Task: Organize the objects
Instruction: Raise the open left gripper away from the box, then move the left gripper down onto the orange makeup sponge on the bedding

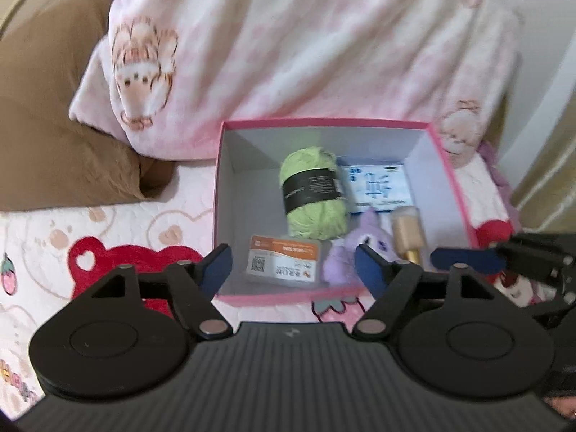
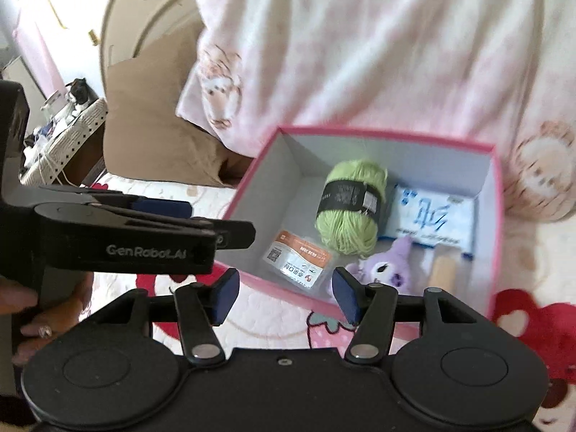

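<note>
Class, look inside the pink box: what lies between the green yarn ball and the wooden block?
The purple plush toy sits between the yarn ball and the wooden block, clearest in the right wrist view.

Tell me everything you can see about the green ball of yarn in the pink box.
The green yarn is a pale lime skein of soft twisted strands, wrapped round its middle by a black paper band with small print too blurred to read. It lies on its side on the white floor of the pink box, near the middle. Its right side is next to a blue-and-white packet; a purple plush toy and an orange-topped card packet lie near its front end. Nothing grips it.
</note>
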`<action>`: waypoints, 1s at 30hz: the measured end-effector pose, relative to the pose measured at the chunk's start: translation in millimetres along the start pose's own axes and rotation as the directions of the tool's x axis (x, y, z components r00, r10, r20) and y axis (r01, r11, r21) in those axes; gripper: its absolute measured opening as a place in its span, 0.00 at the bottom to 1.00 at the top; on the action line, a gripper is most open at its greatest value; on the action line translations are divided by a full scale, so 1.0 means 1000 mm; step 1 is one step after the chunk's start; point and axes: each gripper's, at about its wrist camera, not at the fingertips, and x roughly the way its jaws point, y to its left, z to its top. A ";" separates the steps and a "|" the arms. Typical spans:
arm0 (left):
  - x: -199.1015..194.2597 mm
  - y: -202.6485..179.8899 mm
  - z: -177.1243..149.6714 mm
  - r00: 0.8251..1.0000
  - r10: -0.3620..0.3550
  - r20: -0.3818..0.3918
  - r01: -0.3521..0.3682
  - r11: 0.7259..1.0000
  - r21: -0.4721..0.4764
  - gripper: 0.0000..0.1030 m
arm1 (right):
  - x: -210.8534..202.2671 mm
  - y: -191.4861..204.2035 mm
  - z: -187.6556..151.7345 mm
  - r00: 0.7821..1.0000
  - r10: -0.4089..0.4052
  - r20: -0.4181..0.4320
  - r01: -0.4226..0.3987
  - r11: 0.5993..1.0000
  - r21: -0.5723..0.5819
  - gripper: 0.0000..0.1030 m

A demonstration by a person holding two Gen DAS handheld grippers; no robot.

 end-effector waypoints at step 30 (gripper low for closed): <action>-0.099 -0.137 -0.063 0.982 -0.190 0.006 0.188 0.975 0.120 0.89 | -0.138 -0.019 -0.123 0.991 -0.027 0.128 0.056 0.971 -0.231 0.86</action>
